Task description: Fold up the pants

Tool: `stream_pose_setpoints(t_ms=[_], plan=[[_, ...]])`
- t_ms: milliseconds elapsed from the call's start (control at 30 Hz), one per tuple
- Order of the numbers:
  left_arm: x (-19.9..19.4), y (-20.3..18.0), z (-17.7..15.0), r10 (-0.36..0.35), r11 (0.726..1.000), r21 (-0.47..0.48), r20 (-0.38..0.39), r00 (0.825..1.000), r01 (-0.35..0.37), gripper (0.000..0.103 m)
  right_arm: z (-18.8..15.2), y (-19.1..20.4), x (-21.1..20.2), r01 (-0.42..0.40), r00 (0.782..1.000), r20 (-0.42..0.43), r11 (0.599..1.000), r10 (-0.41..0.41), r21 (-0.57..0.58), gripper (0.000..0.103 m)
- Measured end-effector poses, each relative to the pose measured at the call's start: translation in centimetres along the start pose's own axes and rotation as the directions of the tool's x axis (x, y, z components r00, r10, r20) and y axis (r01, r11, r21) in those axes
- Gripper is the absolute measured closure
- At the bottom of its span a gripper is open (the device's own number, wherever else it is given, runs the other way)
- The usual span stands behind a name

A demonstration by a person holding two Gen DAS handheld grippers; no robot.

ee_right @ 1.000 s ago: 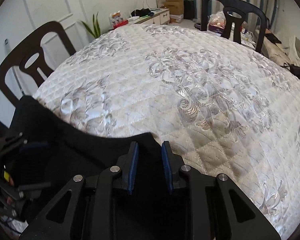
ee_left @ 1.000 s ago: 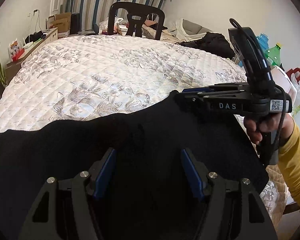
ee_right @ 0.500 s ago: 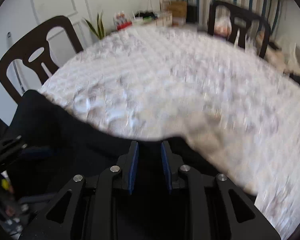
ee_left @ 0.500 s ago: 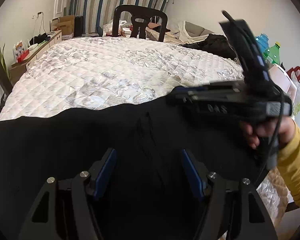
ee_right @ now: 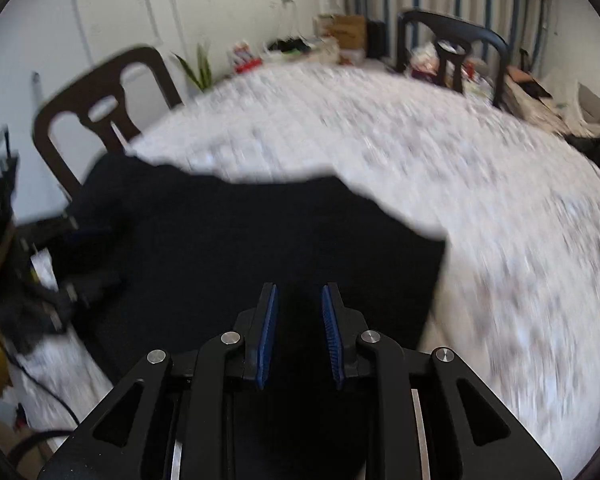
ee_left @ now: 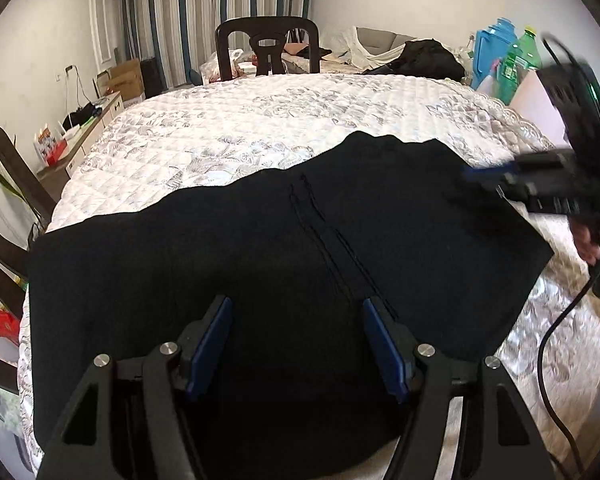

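The black pants (ee_left: 260,264) lie flat on the near side of the quilted white table cover (ee_left: 260,128), with a seam line running down the middle. My left gripper (ee_left: 296,320) is open above the cloth, holding nothing. My right gripper (ee_right: 298,304) has its jaws apart over the pants (ee_right: 240,240) near their right edge, with no cloth between the pads. It also shows blurred in the left wrist view (ee_left: 540,184) at the pants' right side. The right wrist view is motion-blurred.
Dark chairs stand at the far side (ee_left: 268,44) and left side (ee_right: 100,100) of the table. Plastic bottles (ee_left: 516,60) stand at the right. A low cabinet with boxes (ee_left: 100,108) is along the left wall.
The right gripper has opened, let go of the pants' edge and pulled back to the right. The pants have settled flat on the table. The left gripper has risen and stays open.
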State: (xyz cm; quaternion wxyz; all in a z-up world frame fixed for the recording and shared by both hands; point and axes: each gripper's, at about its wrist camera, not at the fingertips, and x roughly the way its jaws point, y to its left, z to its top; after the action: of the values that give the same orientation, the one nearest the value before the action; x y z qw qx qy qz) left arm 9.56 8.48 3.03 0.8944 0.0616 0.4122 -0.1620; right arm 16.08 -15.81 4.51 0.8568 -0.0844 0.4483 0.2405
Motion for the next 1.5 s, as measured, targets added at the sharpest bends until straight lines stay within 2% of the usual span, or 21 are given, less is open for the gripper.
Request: stream_pose_setpoints(t_ms=[67,167,300,400,467,533,600,667,700,800,900,967,1033,1067,1133,1167,1200,1267,1333,1400,1500], plan=[[-0.4,-0.1,-0.3,0.003,1.000,0.012,0.007,1.000,-0.003,0.033,-2.1,0.2,-0.2,0.030,0.999,-0.024,1.000,-0.030,-0.009,0.079],[-1.2,-0.1,-1.0,0.024,0.999,0.034,0.014,1.000,-0.025,0.033,-4.8,-0.1,-1.9,0.071,0.997,0.011,0.997,-0.071,-0.013,0.079],[-2.1,0.5,-1.6,0.077,0.997,0.010,0.005,0.997,-0.077,0.033,-5.8,-0.3,-3.8,0.139,0.990,0.017,0.990,-0.140,0.035,0.079],[-3.4,0.2,-1.2,0.009,1.000,0.008,0.044,0.999,-0.009,0.033,-4.9,1.5,-5.1,0.111,0.988,0.109,0.994,-0.110,0.002,0.079],[-3.8,-0.6,-0.4,0.001,1.000,0.019,0.077,0.997,-0.002,0.033,-3.8,3.4,-4.8,0.100,0.984,0.151,0.994,-0.093,-0.044,0.079],[-3.5,-1.1,0.5,0.008,1.000,0.023,0.084,0.996,-0.010,0.033,-3.2,4.7,-3.3,0.075,0.989,0.129,0.995,-0.067,-0.061,0.079],[-2.6,-0.9,0.9,-0.024,1.000,-0.018,0.062,0.998,0.025,0.033,-3.2,5.0,-1.4,0.010,0.998,0.061,0.999,-0.008,-0.035,0.079],[-1.7,-0.5,0.7,-0.075,0.995,-0.063,0.027,0.997,0.077,0.033,-4.1,5.0,-0.6,0.032,0.999,0.033,0.999,-0.031,-0.020,0.079],[-1.3,-0.4,0.4,-0.085,0.994,-0.068,0.010,0.996,0.085,0.033,-4.9,5.0,-1.1,0.031,0.998,0.063,0.999,-0.030,-0.015,0.079],[-1.3,-0.2,-0.6,-0.057,0.997,-0.050,0.000,0.998,0.057,0.033,-7.1,5.4,-3.0,0.039,0.996,0.075,0.999,-0.038,-0.016,0.079],[-2.3,0.4,-1.0,-0.062,0.996,-0.056,0.015,0.998,0.063,0.033,-7.7,5.5,-4.7,0.055,0.996,0.067,0.998,-0.053,-0.032,0.079],[-2.8,0.7,-1.1,-0.063,0.996,-0.066,0.031,0.998,0.065,0.033,-7.6,5.2,-5.9,0.054,0.993,0.110,0.998,-0.051,-0.020,0.079],[-2.7,0.8,-1.0,-0.104,0.991,-0.083,0.035,0.994,0.107,0.033,-7.3,4.6,-6.5,0.088,0.981,0.175,0.996,-0.088,0.007,0.079],[-2.4,0.8,-0.9,-0.129,0.986,-0.103,0.027,0.991,0.131,0.033,-7.2,4.1,-6.4,0.107,0.978,0.178,0.994,-0.112,0.035,0.079],[-1.8,0.7,-0.9,-0.173,0.976,-0.128,0.015,0.985,0.174,0.033,-7.0,3.6,-4.9,0.117,0.985,0.116,0.989,-0.127,0.088,0.079],[-1.7,0.5,-1.0,-0.186,0.974,-0.128,0.014,0.983,0.186,0.033,-7.1,3.8,-4.2,0.095,0.991,0.087,0.991,-0.103,0.094,0.078],[-1.7,0.3,-1.1,-0.194,0.973,-0.122,0.016,0.981,0.195,0.033,-7.3,4.6,-3.7,0.075,0.994,0.075,0.994,-0.081,0.078,0.068],[-1.8,0.0,-1.4,-0.207,0.972,-0.112,0.016,0.978,0.207,0.033,-7.3,7.1,-3.7,0.112,0.989,0.096,0.993,-0.109,-0.029,0.066],[-2.0,0.1,-1.5,-0.214,0.970,-0.112,0.016,0.977,0.215,0.033,-6.7,9.0,-3.7,0.015,0.997,0.073,0.994,-0.007,-0.109,0.065],[-2.3,0.4,-1.6,-0.221,0.967,-0.125,0.023,0.975,0.222,0.033,-5.5,9.6,-4.2,-0.052,0.992,0.108,0.992,0.065,-0.114,0.065],[-2.3,1.0,-1.6,-0.231,0.960,-0.154,0.034,0.972,0.234,0.033,-3.9,9.5,-3.5,0.010,0.987,0.162,0.991,0.011,-0.131,0.065]])
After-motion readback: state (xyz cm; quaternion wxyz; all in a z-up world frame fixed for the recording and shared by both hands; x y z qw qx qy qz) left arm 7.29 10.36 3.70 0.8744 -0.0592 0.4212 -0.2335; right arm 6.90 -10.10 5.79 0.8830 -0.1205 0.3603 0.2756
